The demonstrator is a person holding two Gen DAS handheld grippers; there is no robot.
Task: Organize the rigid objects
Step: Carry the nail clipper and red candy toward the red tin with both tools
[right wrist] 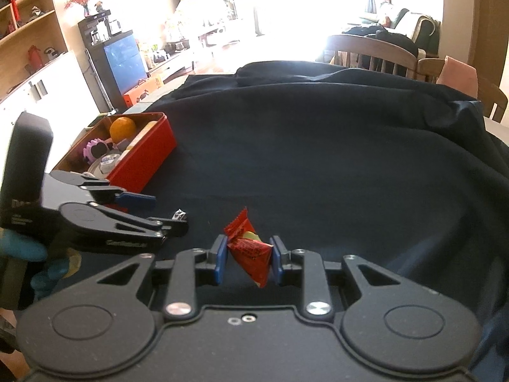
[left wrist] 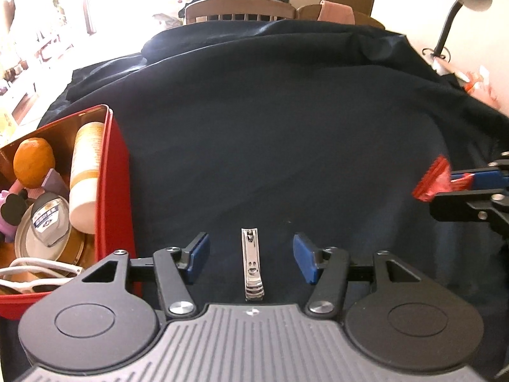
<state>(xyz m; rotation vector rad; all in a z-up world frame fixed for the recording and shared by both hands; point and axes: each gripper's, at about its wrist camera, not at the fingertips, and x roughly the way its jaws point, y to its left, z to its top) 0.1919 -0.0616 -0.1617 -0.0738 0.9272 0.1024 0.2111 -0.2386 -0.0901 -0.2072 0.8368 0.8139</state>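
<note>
A silver nail clipper (left wrist: 252,263) lies on the dark blue cloth between the open fingers of my left gripper (left wrist: 251,258); its tip shows in the right wrist view (right wrist: 179,215). My right gripper (right wrist: 249,259) is shut on a red snack packet (right wrist: 251,251), held above the cloth; the packet also shows at the right edge of the left wrist view (left wrist: 432,180). A red tin box (left wrist: 114,187) stands at the left, also seen in the right wrist view (right wrist: 149,156), holding an orange (left wrist: 32,162), a white tube (left wrist: 85,175), white sunglasses (left wrist: 38,270) and other items.
The dark blue cloth (left wrist: 270,127) covers the table with folds at the back. Wooden chairs (right wrist: 372,54) stand behind the table. A desk lamp (left wrist: 458,6) stands at the far right. My left gripper (right wrist: 133,213) appears left of the packet in the right wrist view.
</note>
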